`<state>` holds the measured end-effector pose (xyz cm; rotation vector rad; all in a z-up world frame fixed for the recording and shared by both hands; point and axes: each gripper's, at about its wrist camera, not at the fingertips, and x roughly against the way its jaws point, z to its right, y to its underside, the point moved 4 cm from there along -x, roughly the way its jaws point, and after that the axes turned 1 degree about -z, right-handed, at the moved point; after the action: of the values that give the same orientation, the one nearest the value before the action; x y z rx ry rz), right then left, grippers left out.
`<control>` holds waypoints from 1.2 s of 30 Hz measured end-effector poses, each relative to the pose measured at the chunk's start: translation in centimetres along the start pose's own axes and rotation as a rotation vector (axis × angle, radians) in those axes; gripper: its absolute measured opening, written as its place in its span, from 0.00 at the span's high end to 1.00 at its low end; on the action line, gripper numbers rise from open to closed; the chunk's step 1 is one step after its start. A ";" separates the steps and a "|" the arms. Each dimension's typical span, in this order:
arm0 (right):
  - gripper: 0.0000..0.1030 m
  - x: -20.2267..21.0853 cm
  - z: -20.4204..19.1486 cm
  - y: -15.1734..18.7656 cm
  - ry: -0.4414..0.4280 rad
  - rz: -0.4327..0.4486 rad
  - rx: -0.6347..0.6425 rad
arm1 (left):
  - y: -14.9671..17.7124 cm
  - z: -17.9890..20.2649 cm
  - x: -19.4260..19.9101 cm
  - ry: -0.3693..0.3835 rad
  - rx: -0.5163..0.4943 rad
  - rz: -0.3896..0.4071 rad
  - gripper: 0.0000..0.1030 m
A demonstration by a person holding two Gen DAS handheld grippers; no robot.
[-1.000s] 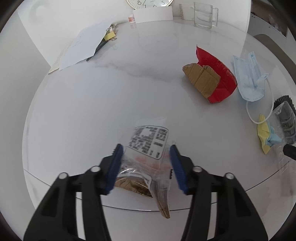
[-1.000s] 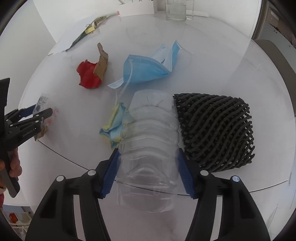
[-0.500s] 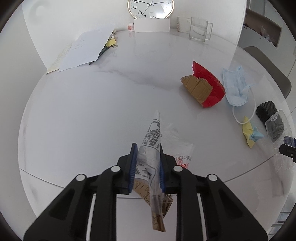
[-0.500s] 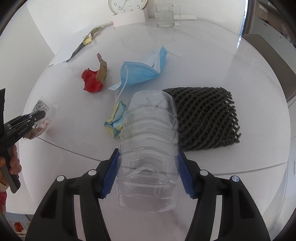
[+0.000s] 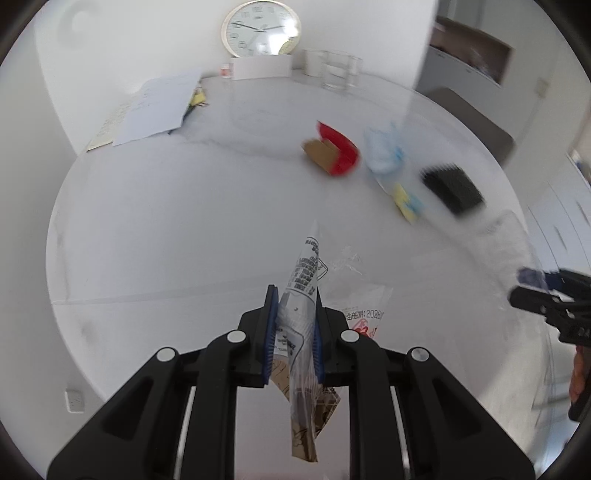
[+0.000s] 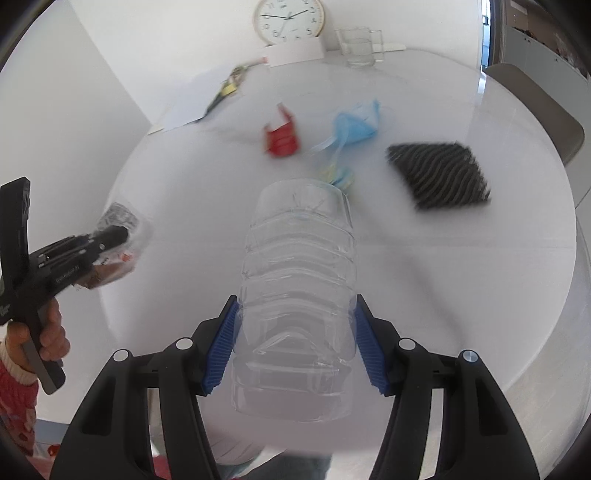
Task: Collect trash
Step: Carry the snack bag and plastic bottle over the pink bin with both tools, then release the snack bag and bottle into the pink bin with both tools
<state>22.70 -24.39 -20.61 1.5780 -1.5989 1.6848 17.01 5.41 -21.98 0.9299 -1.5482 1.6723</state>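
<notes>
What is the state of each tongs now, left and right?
Left tongs: closed on the clear plastic wrapper.
Right tongs: closed on the clear plastic bottle.

We see a round white table (image 5: 155, 221) with a clock (image 5: 261, 27) leaning on the wall at its far edge, a white card (image 5: 260, 68) standing before it. Beside these stands a clear glass jug (image 6: 360, 46), and loose papers (image 5: 155, 107) lie at the far left. A chair (image 6: 535, 99) sits at the table's right.
</notes>
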 end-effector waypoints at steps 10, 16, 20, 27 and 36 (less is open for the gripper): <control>0.41 1.6 -11.9 13.7 -0.004 -0.032 -0.063 | 14.6 0.5 5.6 0.079 -0.259 -0.117 0.84; 0.41 0.5 -16.6 20.1 0.014 -0.062 -0.087 | 21.3 0.1 5.4 0.111 -0.337 -0.214 0.84; 0.41 -0.8 -18.0 22.8 0.023 -0.102 -0.070 | 23.8 0.2 4.7 0.114 -0.340 -0.256 0.84; 0.41 -1.9 -18.4 24.0 0.027 -0.160 -0.007 | 25.5 0.8 3.9 0.088 -0.306 -0.305 0.76; 0.41 -1.5 -17.4 23.7 0.022 -0.170 0.028 | 24.8 1.3 5.7 0.075 -0.240 -0.273 0.45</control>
<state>-4.37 -16.38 -28.99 1.6526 -1.3936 1.6356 -6.98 2.28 -30.00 0.8957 -1.4601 1.2853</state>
